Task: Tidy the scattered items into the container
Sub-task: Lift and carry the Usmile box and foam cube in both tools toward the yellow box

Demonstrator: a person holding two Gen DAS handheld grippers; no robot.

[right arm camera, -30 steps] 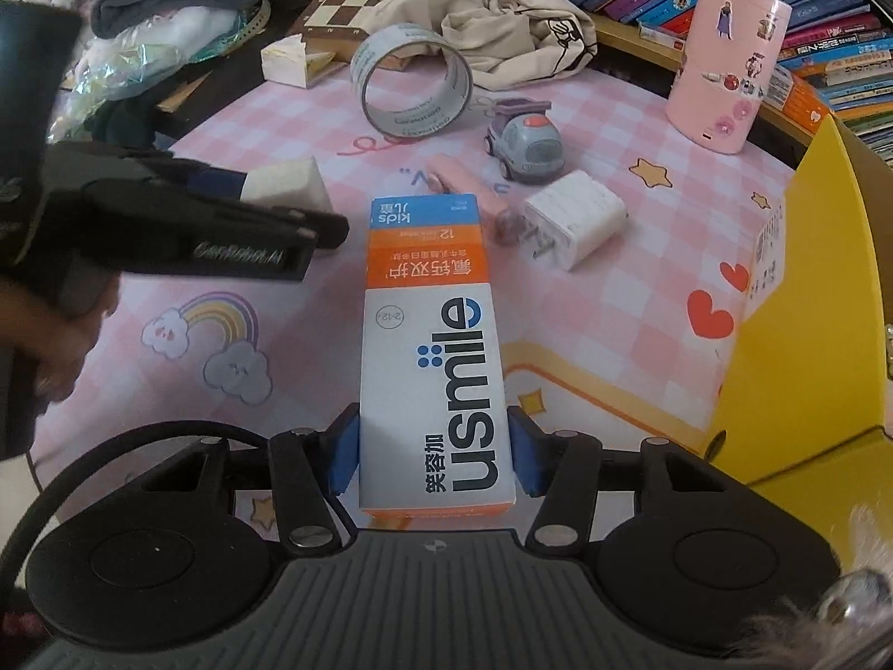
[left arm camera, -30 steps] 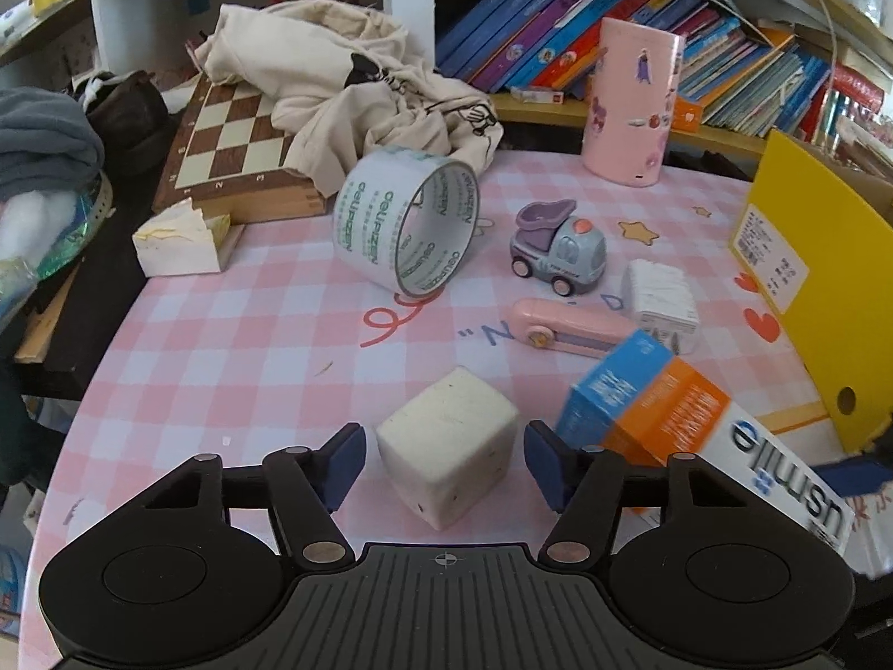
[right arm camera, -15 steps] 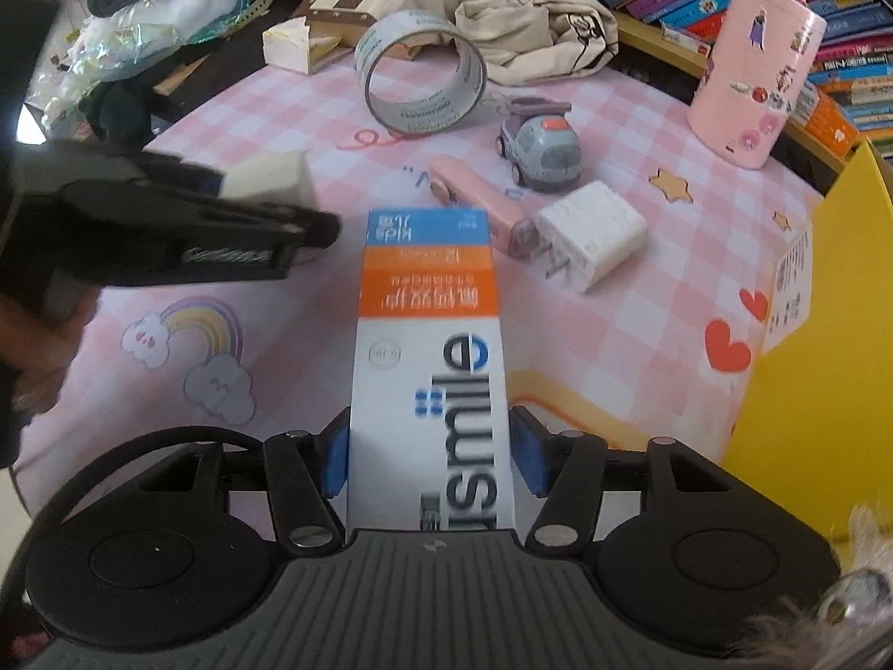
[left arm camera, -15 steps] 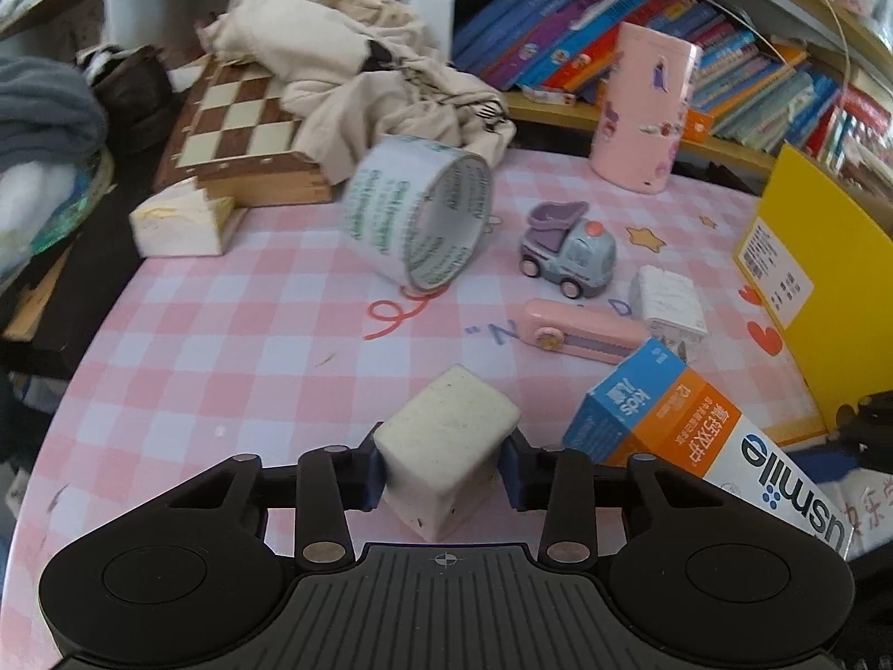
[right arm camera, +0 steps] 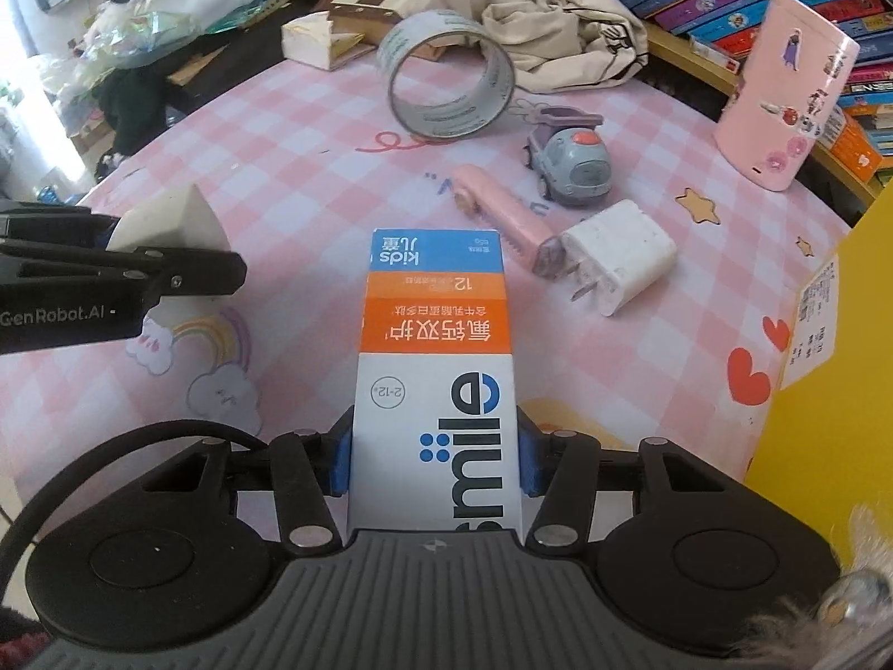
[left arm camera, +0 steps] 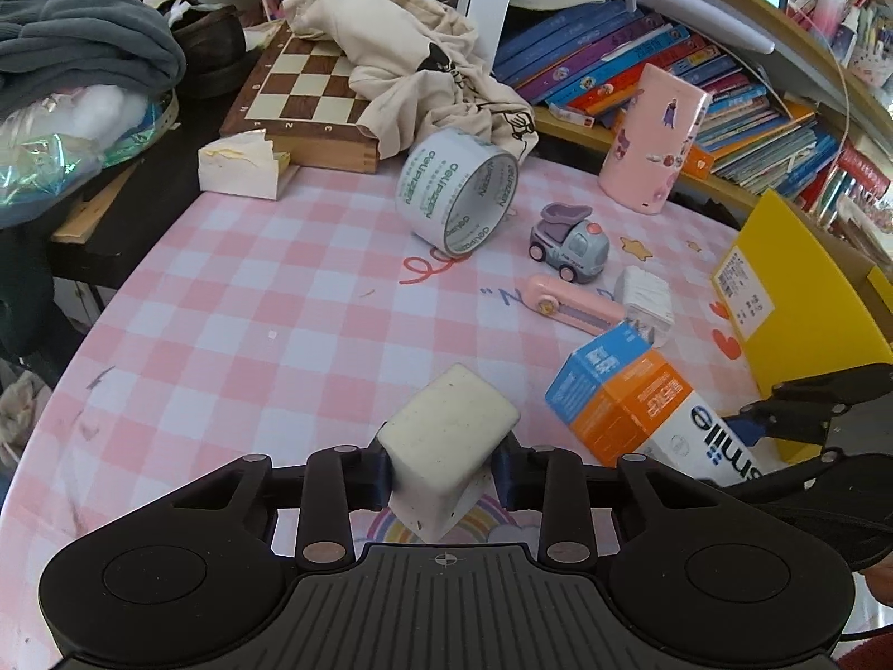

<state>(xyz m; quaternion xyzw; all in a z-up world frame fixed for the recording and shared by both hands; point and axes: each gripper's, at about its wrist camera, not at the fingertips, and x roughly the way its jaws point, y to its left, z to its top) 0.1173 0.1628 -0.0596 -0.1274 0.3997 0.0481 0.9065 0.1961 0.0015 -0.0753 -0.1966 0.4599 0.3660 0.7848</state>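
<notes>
A wooden chessboard [left arm camera: 304, 106] lies at the counter's far edge, with a cream cloth bag [left arm camera: 413, 61] heaped over its right side. Grey folded clothing [left arm camera: 83, 56] sits beyond the far left corner. Books [left arm camera: 642, 50] line the shelf behind the far edge.

A cream foam cube [left arm camera: 452, 435], scuffed and speckled, sits tilted on one corner, pinched between the left fingers [left arm camera: 380, 472] above the pink checked desk [left arm camera: 251, 301]. A long toothpaste box [right arm camera: 438, 368], white with orange and blue bands, is clamped at its white end by the right fingers [right arm camera: 339, 466], its blue end pointing away. A tape roll [left arm camera: 455, 192] stands on edge near the far side. A small grey-purple toy truck [left arm camera: 569, 243] stands just right of it. A pink utility knife [left arm camera: 575, 307] lies flat, its tip touching a white charger [right arm camera: 619, 257] lying on its side. The yellow container [left arm camera: 803, 301] stands at the right edge.
</notes>
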